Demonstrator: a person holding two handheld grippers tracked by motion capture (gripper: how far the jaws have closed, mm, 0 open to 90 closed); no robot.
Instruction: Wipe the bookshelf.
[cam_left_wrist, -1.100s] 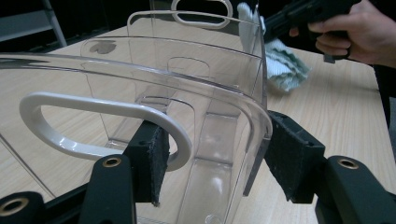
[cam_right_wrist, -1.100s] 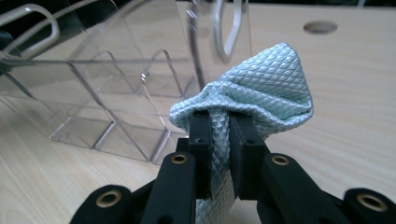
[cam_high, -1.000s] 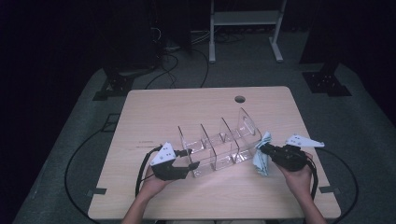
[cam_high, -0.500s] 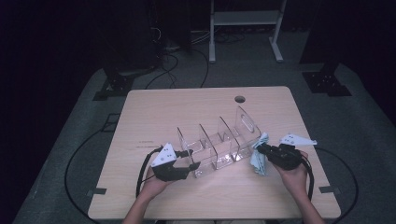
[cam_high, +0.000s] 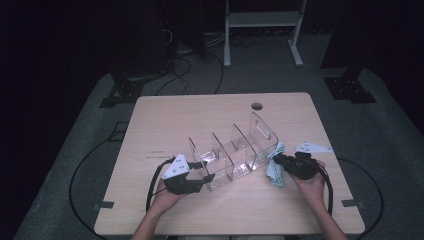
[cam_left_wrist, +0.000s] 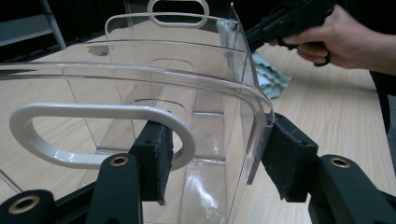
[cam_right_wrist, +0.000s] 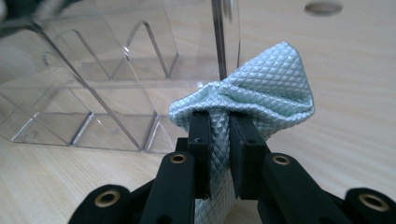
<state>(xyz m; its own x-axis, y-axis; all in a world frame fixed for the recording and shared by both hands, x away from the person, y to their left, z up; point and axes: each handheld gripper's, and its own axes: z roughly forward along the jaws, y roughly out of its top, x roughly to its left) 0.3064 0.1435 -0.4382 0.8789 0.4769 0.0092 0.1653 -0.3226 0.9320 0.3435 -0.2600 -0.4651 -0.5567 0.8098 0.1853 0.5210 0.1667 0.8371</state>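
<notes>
Clear acrylic organizer (cam_high: 232, 155) at desk (cam_high: 165, 120) centre-front: rigid, light, slick, scratch-prone; curved dividers, white-rimmed handle slots. Best hold: end-wall edge. Left gripper (cam_left_wrist: 212, 161) has jaws just closing across near end wall, pads at wall by handle slot (cam_left_wrist: 100, 135). Cloth (cam_right_wrist: 261, 98), pale blue, quilted diamond weave, soft, limp, grippy; pinched tight in right gripper (cam_right_wrist: 219, 154), just beside organizer's far end.

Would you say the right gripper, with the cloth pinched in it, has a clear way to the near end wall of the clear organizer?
Probably yes: the right gripper holds the cloth right beside the organizer end wall, with nothing between them.
</notes>
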